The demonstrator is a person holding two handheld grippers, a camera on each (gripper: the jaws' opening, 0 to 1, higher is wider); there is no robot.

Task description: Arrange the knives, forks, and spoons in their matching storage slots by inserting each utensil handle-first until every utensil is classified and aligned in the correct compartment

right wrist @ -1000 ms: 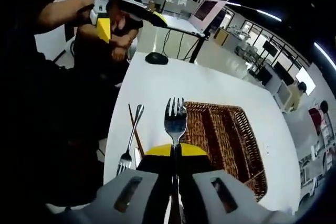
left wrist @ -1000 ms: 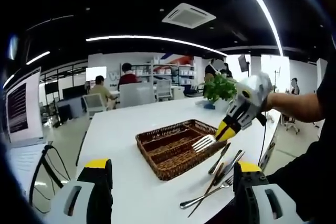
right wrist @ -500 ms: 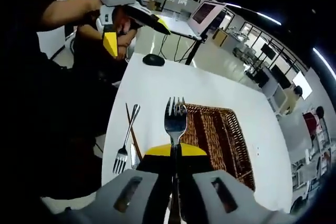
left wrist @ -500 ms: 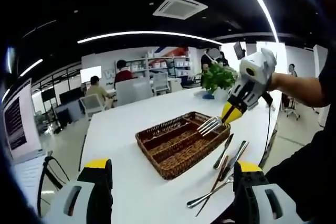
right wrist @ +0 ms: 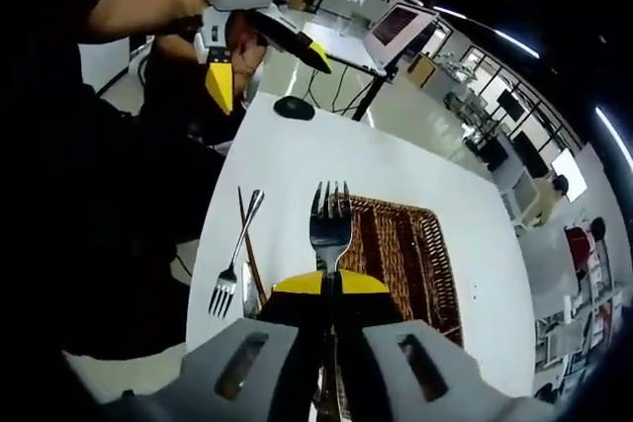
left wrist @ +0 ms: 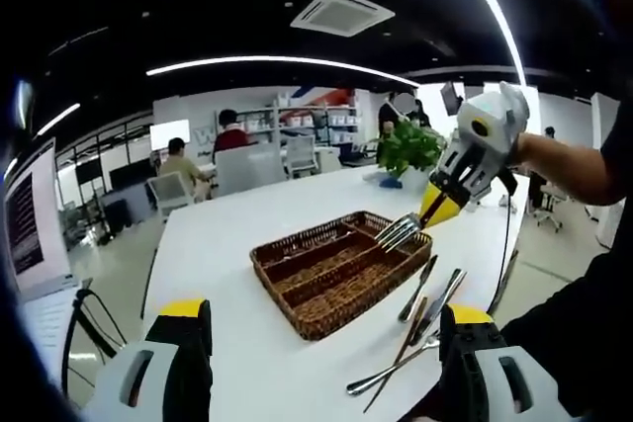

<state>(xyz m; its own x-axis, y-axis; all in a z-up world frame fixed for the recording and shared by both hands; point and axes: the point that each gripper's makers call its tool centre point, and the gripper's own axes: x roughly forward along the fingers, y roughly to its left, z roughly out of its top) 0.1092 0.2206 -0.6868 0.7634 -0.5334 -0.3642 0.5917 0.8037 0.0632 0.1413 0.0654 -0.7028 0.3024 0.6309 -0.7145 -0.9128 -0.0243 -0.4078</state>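
Right hand-held gripper point(right wrist: 329, 289) clamps a fork point(right wrist: 330, 227), tines pointing forward along its jaws over the basket point(right wrist: 420, 254)

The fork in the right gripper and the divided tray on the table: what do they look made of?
The fork, clamped in the right gripper, looks like polished metal, probably stainless steel: silvery, with bright reflections on its neck and tines. The tray looks like woven wicker or rattan, brown and matte, with a visible basket weave on its walls and dividers; whether it is natural fibre or a plastic imitation cannot be told.
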